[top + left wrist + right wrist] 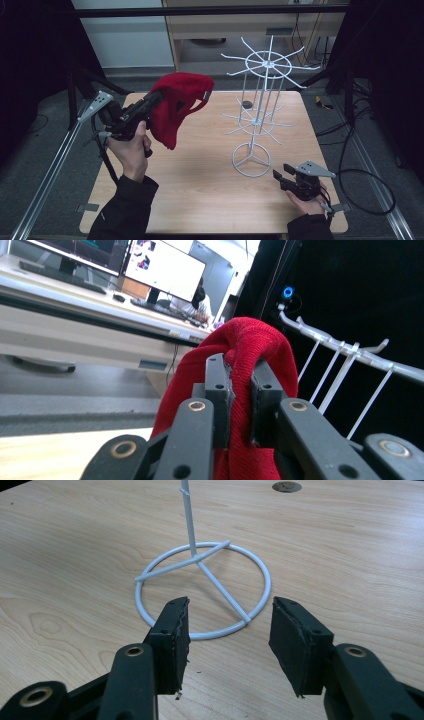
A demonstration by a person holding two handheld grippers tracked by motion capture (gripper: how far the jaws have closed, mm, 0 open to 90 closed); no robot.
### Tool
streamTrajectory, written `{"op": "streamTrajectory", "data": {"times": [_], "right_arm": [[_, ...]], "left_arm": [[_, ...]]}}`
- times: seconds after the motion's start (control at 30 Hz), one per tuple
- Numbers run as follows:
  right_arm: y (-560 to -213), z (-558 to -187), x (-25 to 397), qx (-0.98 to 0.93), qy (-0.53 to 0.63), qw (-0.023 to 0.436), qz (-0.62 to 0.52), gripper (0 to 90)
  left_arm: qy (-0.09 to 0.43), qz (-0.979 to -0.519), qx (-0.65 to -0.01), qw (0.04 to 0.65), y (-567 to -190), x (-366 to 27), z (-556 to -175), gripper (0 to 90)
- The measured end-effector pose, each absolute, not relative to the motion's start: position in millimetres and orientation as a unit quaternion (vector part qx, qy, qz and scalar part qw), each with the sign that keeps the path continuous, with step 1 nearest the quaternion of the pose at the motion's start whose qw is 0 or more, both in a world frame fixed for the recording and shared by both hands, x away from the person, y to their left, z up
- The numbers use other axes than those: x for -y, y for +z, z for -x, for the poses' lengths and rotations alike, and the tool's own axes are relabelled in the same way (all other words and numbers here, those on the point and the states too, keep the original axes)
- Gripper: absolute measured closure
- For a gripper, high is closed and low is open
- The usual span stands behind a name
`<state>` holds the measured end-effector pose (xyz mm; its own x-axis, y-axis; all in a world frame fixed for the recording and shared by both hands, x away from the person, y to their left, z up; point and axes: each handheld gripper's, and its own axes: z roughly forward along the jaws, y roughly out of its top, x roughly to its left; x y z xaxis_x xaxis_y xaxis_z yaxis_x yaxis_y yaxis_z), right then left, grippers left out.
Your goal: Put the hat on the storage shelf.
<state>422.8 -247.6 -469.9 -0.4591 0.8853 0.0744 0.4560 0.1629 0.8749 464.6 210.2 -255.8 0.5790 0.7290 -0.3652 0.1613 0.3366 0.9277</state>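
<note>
A red knitted hat hangs in the air over the table's left half, pinched by my left gripper. In the left gripper view the red hat folds over both jaws, which are shut on its fabric, my left gripper holding it up. A white wire rack with hooked arms stands right of centre; its arms lie just beyond the hat. My right gripper rests low at the front right, open. In the right gripper view my right gripper points at the rack's ring base, nothing between its jaws.
The wooden table has bare room in front and at the left. A small dark round inset sits behind the rack, also seen as the round inset. Metal rails flank the table. Desks with monitors stand beyond.
</note>
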Motion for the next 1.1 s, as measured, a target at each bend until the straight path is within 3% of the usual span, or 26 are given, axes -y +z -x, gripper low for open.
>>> {"op": "streamTrajectory", "data": {"times": [0.8, 1.1], "right_arm": [[-472, -425, 245, -0.729, 0.452, 0.234, -0.458, 50.8], [-472, -425, 245, -0.73, 0.451, 0.235, -0.457, 50.8]], "left_arm": [[0.211, -0.489, -0.364, 0.764, -178, -190, -444, 81.3], [0.208, -0.492, -0.354, 0.768, -164, -169, -443, 81.2]]}}
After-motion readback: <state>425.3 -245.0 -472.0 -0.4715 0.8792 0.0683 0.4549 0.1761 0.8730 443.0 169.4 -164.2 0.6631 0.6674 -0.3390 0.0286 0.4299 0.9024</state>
